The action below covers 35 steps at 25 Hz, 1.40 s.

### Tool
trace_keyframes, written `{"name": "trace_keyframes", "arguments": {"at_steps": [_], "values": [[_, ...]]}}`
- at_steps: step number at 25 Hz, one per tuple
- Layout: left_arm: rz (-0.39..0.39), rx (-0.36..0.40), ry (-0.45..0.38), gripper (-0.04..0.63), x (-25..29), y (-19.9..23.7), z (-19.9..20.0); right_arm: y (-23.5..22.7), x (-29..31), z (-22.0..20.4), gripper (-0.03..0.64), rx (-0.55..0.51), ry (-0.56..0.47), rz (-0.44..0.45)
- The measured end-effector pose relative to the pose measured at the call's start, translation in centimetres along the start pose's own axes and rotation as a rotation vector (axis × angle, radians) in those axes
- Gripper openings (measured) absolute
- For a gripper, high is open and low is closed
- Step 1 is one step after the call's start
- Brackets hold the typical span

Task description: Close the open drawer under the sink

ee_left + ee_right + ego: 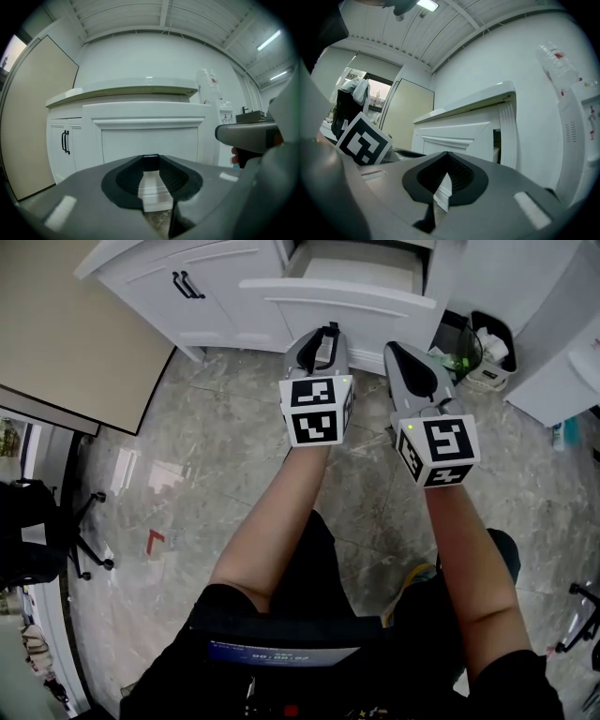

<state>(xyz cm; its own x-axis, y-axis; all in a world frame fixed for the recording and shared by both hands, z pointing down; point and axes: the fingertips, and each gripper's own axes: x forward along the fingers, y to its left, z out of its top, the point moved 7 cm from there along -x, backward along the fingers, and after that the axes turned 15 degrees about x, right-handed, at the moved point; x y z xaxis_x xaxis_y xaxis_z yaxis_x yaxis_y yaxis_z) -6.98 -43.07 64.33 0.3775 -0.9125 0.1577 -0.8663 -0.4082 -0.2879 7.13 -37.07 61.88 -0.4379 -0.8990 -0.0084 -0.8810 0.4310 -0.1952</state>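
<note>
The open drawer (349, 307) sticks out of the white sink cabinet at the top of the head view, and its pale inside (361, 271) shows behind the front panel. My left gripper (325, 335) is shut and empty, with its tip just short of the panel's lower edge. My right gripper (395, 350) is also shut and empty, beside it to the right, near the drawer's right corner. The left gripper view looks past the left gripper (151, 164) straight at the drawer front (150, 140). The right gripper view sees past the right gripper (446, 161) to the drawer front (457, 138) at an angle.
Cabinet doors with black handles (187, 284) stand left of the drawer. A black bin with a bag (489, 341) and a white unit (562, 371) are to the right. A beige panel (66, 324) and an office chair (42, 540) lie left. A plastic bottle (208, 84) stands on the counter.
</note>
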Motion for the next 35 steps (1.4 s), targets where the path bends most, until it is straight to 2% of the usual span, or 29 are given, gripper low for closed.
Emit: {"name": "trace_keyframes", "arguments": {"at_steps": [8,18,29,35], "values": [[-0.012,0.012,0.014,0.103,3.6,0.6,0.7,-2.9,2.8,0.0,0.023,0.016,0.015,-0.036],[0.012,0.013,0.052,0.109,7.0,1.0,1.2,-4.6,4.9,0.2,0.023,0.008,0.036,-0.075],[-0.025,0.019,0.061,0.114,11.7,1.9,1.4,-6.3,7.4,0.0,0.023,-0.013,0.051,-0.088],[-0.013,-0.019,0.071,0.115,14.5,2.8,2.5,-8.0,9.2,0.8,0.023,0.008,0.037,-0.096]]}}
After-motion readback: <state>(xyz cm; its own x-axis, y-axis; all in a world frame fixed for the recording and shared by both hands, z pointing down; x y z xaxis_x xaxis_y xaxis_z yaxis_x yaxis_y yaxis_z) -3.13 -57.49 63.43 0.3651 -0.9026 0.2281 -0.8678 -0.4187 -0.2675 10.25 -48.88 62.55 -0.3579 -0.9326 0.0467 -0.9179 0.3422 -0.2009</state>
